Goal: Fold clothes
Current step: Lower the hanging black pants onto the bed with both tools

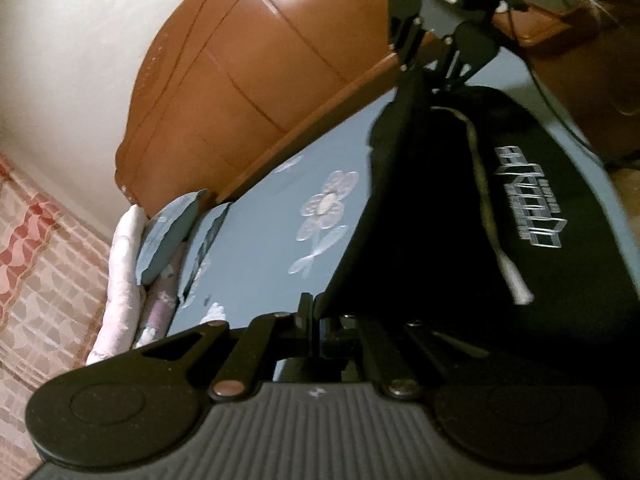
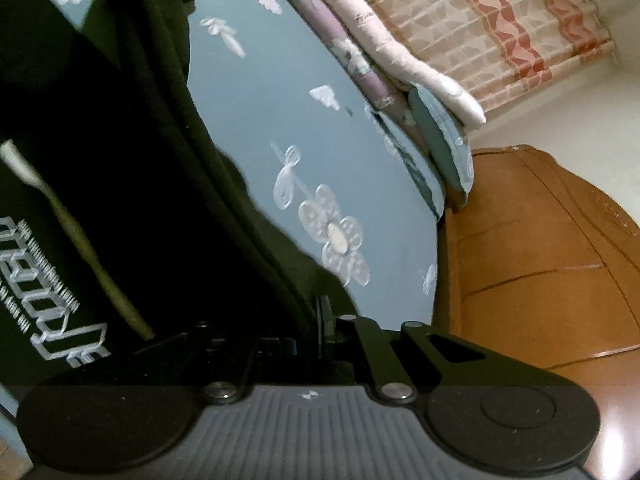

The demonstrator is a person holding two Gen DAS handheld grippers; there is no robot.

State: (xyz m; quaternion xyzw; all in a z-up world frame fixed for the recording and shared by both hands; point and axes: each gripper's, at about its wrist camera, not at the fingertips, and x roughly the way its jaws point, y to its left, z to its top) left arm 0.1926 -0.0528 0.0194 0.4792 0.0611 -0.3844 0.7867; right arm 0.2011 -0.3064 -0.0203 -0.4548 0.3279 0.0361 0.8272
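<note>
Left wrist: black hoodie, white lettering, hanging.

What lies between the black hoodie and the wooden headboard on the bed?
Bare blue sheet with white flowers separates the hoodie from the headboard, clearest in the right wrist view. Pillows sit at the far end.

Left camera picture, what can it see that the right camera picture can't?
Only the left wrist view shows the other gripper, pinching the far side of the black hoodie. Only the right wrist view shows the hoodie's dark fabric trailing away over the bed. Both show the hoodie with its white lettering and drawstring, the blue flowered bedsheet, the wooden headboard, the pillow and the patterned curtain.
</note>
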